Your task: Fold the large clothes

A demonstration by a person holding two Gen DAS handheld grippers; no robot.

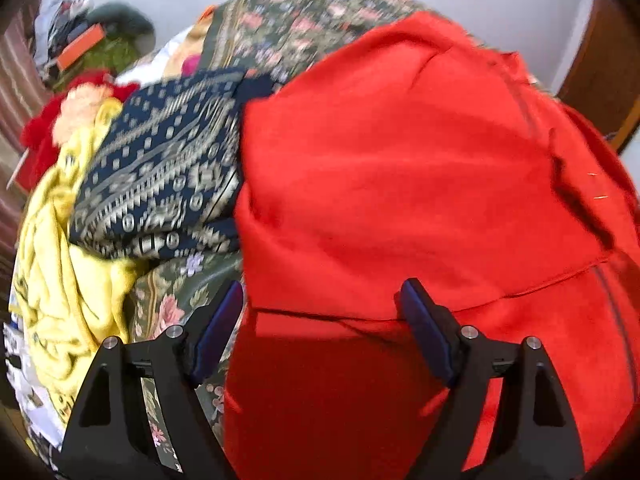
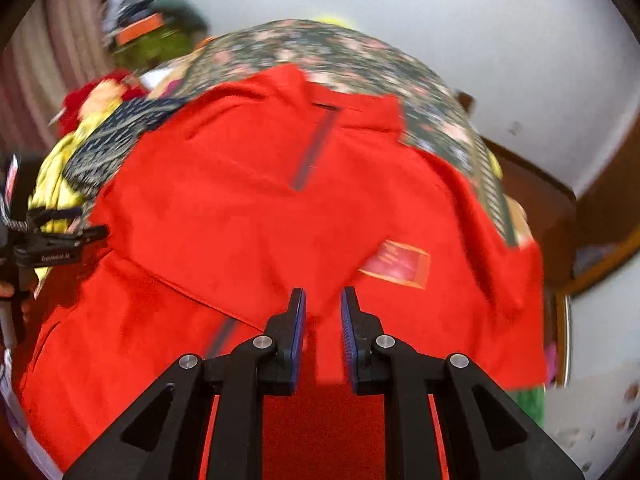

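- Your red fleece jacket (image 2: pixel 256 208) lies spread over a floral bedspread (image 2: pixel 360 60), front side up, and covers most of both wrist views; it has a short dark zip (image 2: pixel 312 152) running down from the collar and a sewn patch (image 2: pixel 400 266) on the chest.
- Part of the jacket is doubled over: from your left wrist a seam or hem edge (image 1: pixel 532 286) crosses the fabric just ahead of the tongs, with shadowed red cloth below it.
- Your right gripper (image 2: pixel 323 312) has its tongs drawn narrow, with a fold of the red jacket pinched between the blue pads (image 2: pixel 298 340); the cloth rises in a strip through the slim gap.
- Your left gripper (image 1: pixel 326 312) stands with its tongs wide; the red fabric lies under and between them, but neither pad presses on it, and the left-hand finger (image 1: pixel 218 332) hangs over the bedspread just beside the jacket's edge.
- Left of the jacket, touching its edge, lies a navy patterned cloth (image 1: pixel 160 176); a crumpled yellow garment (image 1: pixel 60 280) sits beyond that.
- Further back is a red frilly piece (image 1: pixel 44 136) and a blurred heap of other items (image 1: pixel 84 40) against a pale wall (image 2: pixel 480 40).
- Dark wooden furniture (image 2: pixel 540 208) stands at the right.
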